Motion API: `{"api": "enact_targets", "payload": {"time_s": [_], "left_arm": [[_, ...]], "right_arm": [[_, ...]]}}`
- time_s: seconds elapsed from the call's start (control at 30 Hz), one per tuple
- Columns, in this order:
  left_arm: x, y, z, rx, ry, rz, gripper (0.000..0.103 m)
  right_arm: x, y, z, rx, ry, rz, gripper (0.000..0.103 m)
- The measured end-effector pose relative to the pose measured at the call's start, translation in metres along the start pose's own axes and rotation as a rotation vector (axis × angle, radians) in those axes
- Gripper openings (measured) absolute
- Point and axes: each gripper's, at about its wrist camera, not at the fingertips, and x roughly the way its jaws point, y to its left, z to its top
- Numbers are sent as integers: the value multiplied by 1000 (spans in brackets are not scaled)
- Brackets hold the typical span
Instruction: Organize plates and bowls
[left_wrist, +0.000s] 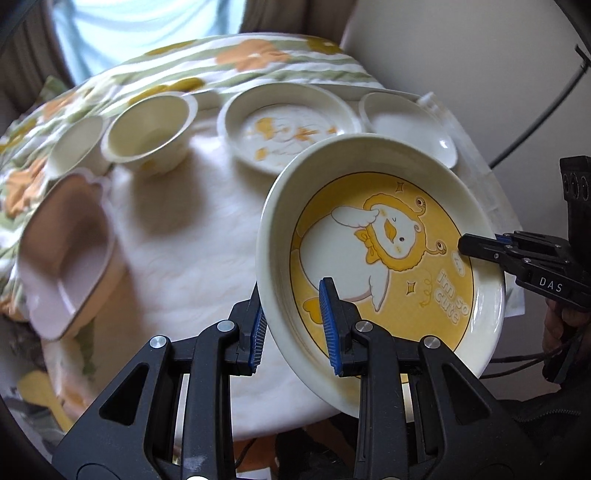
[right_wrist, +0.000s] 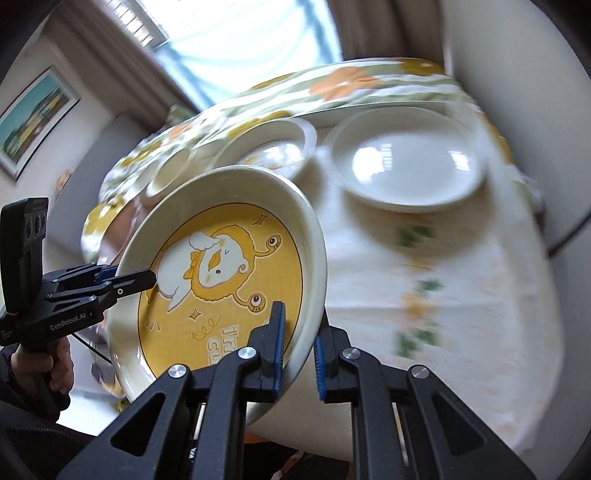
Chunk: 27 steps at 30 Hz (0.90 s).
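Observation:
A cream plate with a yellow cartoon duck (left_wrist: 384, 254) is held tilted above the table by both grippers. My left gripper (left_wrist: 295, 325) is shut on its near-left rim. My right gripper (right_wrist: 299, 350) is shut on the opposite rim; it shows in the left wrist view (left_wrist: 480, 249). The same plate fills the right wrist view (right_wrist: 221, 273), where the left gripper (right_wrist: 125, 277) shows at the left. On the table stand a duck-print plate (left_wrist: 288, 125), a plain white plate (left_wrist: 410, 125) (right_wrist: 406, 162), two cream bowls (left_wrist: 151, 133) (left_wrist: 77, 147) and a pink square dish (left_wrist: 66, 254).
The round table has a white cloth (left_wrist: 192, 236) over a floral one (left_wrist: 236, 59). A window with curtains is behind it. A cable (left_wrist: 546, 110) runs at the right. A framed picture (right_wrist: 33, 114) hangs on the left wall.

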Motion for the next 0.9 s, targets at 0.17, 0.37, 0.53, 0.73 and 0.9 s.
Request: {"api": "enact_targets", "payload": {"time_s": [0.17,0.37,0.53,0.73,0.9], "left_arm": [[-4,59,-28,-88,19,29,24],[8,110,-49,-145,28,55,24],[18,134,-61,-160,28,50,24],[22,139,-68,-134,4,53,24],[23,137,-69,-129,-5,63,24]], "right_arm": [[44,45,0,-55,58,44,13],[93,91,-5,-79,103,69,13],[111,110,-9,-100,104,62,13],[116,112,-11,-113,84,55,13],[113,111,-12,-126,83,37,13]]}}
